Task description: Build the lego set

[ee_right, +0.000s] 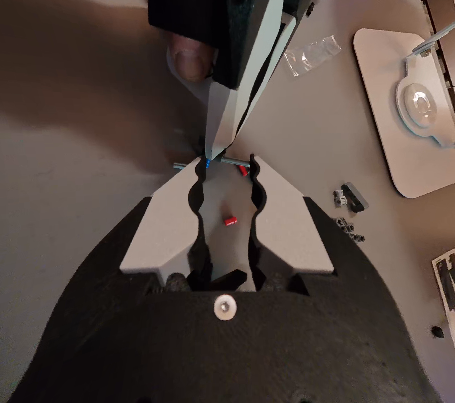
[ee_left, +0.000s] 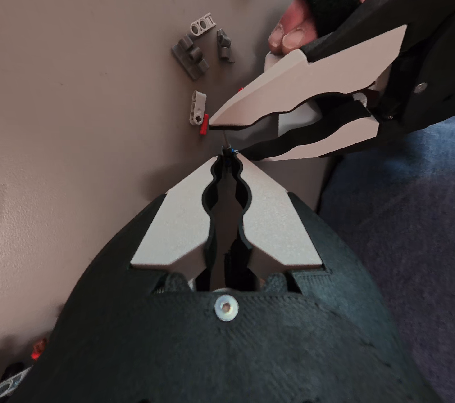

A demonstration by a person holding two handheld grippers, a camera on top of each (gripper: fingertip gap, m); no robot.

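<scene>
My left gripper (ee_left: 227, 157) is shut on a small blue and black piece (ee_left: 227, 152) with a thin grey axle (ee_left: 225, 139) sticking out of it. In the right wrist view the left gripper (ee_right: 215, 155) comes down from above, with the blue piece (ee_right: 208, 163) at its tip and the grey axle (ee_right: 234, 161) lying crosswise. My right gripper (ee_right: 226, 158) is open, its fingertips on either side of the axle. In the left wrist view the right gripper (ee_left: 224, 138) reaches in from the right with its jaws apart around the axle.
Loose grey pieces (ee_left: 190, 56) and a red pin (ee_left: 203, 124) lie on the beige table (ee_left: 73, 120). Red pieces (ee_right: 230, 221), grey parts (ee_right: 352, 196), a clear bag (ee_right: 311, 54), a white pad (ee_right: 374, 120) and an instruction sheet (ee_right: 445, 287) lie to the right. Blue carpet (ee_left: 394, 219) lies past the table edge. Both grippers' tips are close together, under 4 cm apart.
</scene>
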